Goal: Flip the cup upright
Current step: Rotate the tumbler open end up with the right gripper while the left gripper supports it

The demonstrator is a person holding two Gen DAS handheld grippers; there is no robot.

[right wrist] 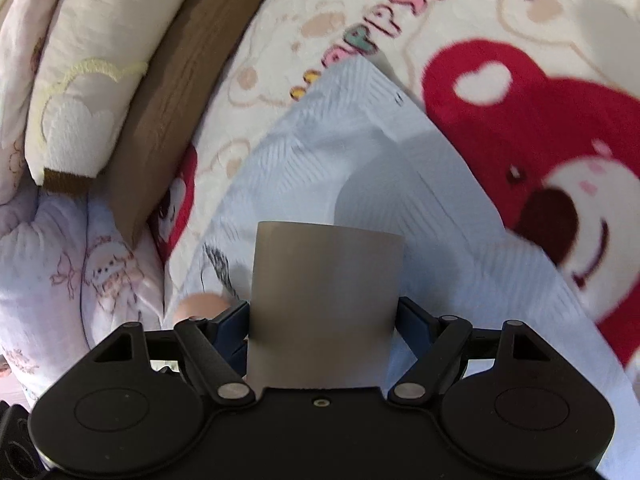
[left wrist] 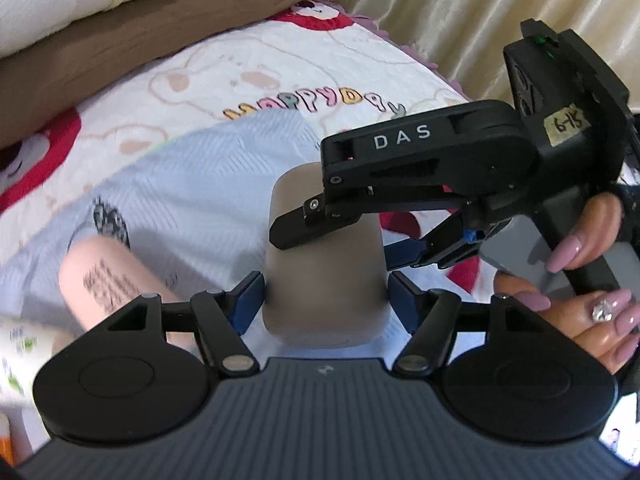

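A plain grey-brown cup point(left wrist: 326, 276) is held over a pale blue cloth point(left wrist: 180, 200). In the left wrist view my left gripper point(left wrist: 326, 300) is shut on the cup's sides, its blue pads point(left wrist: 250, 300) against it. My right gripper point(left wrist: 360, 240) comes in from the right and grips the same cup across its far part. In the right wrist view the cup point(right wrist: 326, 300) fills the space between the right gripper's point(right wrist: 324, 328) blue pads point(right wrist: 230, 324). I cannot tell which end of the cup is open.
A pink cup with black print point(left wrist: 108, 280) lies on its side on the blue cloth at the left. Beneath is a white blanket with red bears point(right wrist: 520, 128). A brown cushion point(left wrist: 120, 48) and cream pillows point(right wrist: 88, 92) lie behind; a curtain point(left wrist: 460, 8) hangs at the far right.
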